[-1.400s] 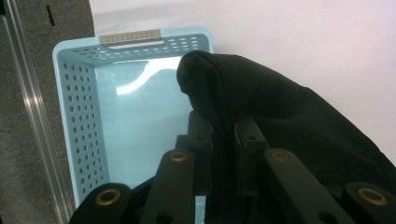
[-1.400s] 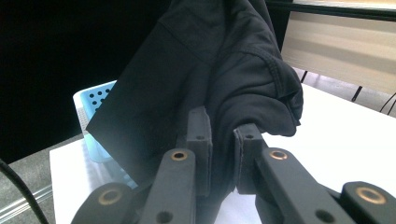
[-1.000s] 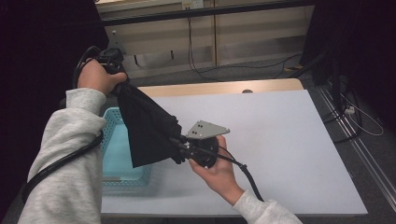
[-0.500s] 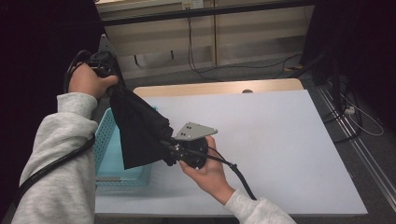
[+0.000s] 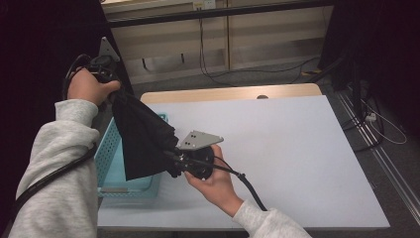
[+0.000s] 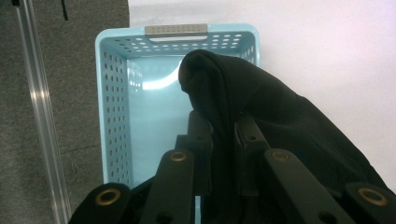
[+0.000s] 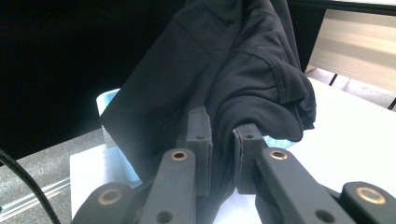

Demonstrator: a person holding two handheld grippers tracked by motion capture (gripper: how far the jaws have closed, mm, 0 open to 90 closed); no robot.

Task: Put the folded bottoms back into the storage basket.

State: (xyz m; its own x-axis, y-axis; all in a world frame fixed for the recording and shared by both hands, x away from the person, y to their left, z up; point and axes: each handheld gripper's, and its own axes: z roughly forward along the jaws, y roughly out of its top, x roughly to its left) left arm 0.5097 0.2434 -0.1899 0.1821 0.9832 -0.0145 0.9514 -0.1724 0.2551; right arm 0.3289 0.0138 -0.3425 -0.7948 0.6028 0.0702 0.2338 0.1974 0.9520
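Black stretchy fabric, a garment (image 5: 143, 139) with a stitched hem, hangs taut between 2 tools, left of centre in the high view. The left tool (image 5: 110, 85), raised at the upper left of that frame beyond the worktop's edge, is clenched on 1 bunched end; in the left gripper view the cloth (image 6: 243, 116) is pinched between the jaws and spills to the lower right. The right tool (image 5: 174, 159), low near the middle of the frame, is clenched on the other end, and the right gripper view has the folds (image 7: 243, 70) rising from its jaws to the top of the frame. Held high at 1 end and low at the other, the garment slopes as a flat sheet, probably so it can be spread or lowered without bunching. Directly beneath it sits a light blue perforated basket (image 5: 111, 148) on the left edge of the white worktop (image 5: 297, 158), its inside bare (image 6: 154, 102) in the left gripper view, which suggests the garment is either going in or has come out.
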